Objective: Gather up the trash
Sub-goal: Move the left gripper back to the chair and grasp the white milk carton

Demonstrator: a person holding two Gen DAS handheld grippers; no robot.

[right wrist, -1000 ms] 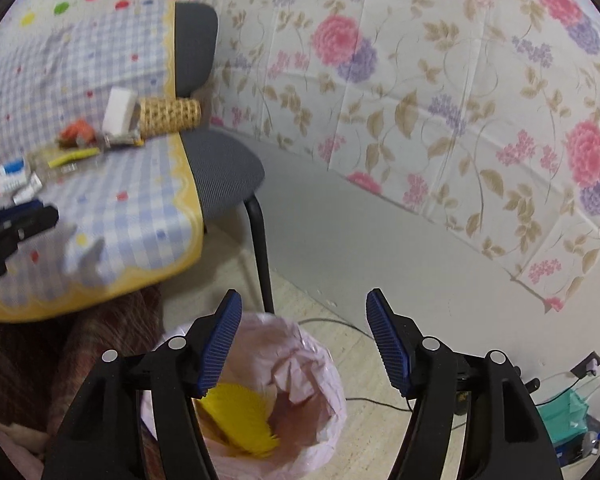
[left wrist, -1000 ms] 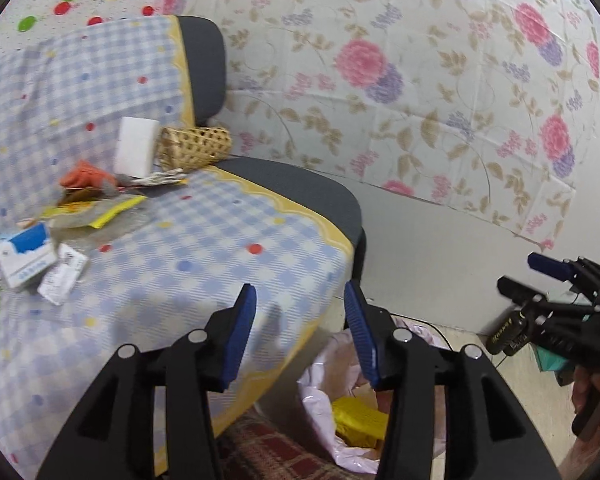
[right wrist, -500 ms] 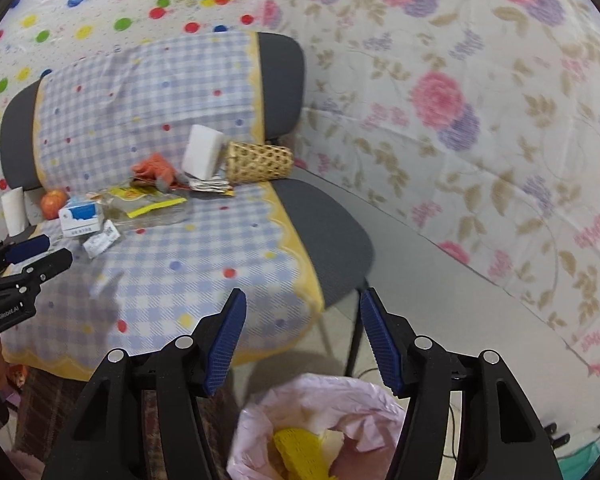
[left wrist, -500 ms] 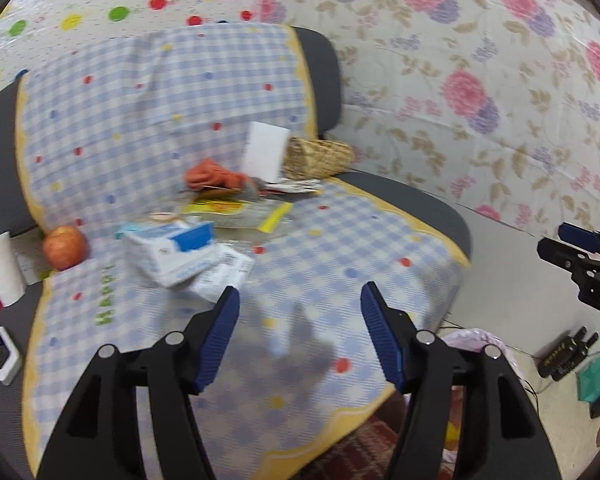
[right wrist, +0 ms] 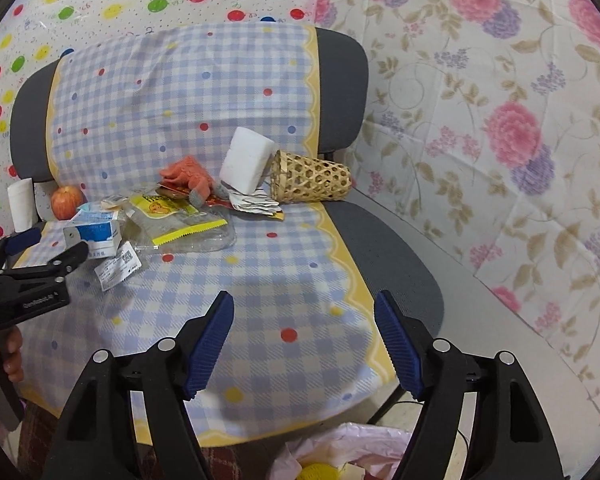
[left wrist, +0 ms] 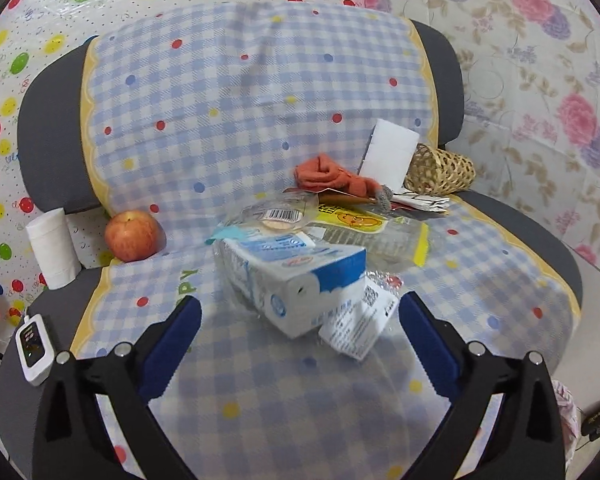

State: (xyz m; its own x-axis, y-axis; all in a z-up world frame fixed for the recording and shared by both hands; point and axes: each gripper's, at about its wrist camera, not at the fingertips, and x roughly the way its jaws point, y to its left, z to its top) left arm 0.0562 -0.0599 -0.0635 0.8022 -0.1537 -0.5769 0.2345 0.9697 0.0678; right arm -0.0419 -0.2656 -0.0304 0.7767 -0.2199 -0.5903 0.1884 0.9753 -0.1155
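Both cameras have swung up from the pink trash bag [right wrist: 364, 448] at the bottom edge to the chair, so the wide-open, empty left gripper [left wrist: 300, 344] now frames the blue-and-white carton [left wrist: 296, 276] at center, likely next, while the right gripper [right wrist: 304, 344] hangs open.

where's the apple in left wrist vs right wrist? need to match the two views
Left wrist: the apple sits left of centre, at the back of the seat, just right of the white paper roll.
Right wrist: the apple is small at the far left edge, mid-height, again right of the white paper roll.
Shared landmark: the wicker basket lying on its side at the seat's right rear.
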